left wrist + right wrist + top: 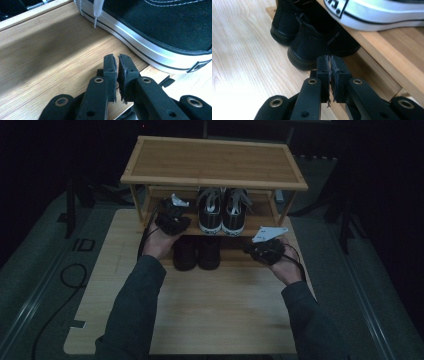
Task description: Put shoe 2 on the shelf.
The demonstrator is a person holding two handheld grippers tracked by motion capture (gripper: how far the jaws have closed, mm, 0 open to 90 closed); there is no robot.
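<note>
A bamboo shoe rack (215,162) stands at the back of the wooden table (200,310). A pair of black sneakers with white soles (221,215) sits on its lower shelf. Under that shelf, a pair of plain black shoes (196,252) rests on the table. My left gripper (172,217) hovers over the shelf board (50,50) just left of the sneaker (162,30); its jaws (117,58) are shut and hold nothing. My right gripper (252,249) is low at the rack's right front, shut and empty (329,60), pointing at the black shoes (309,45).
The rack's top board is bare. The shelf's front edge (387,50) runs just right of my right gripper, with the sneaker's sole (374,12) above it. Dark floor with a cable (70,275) lies left of the table.
</note>
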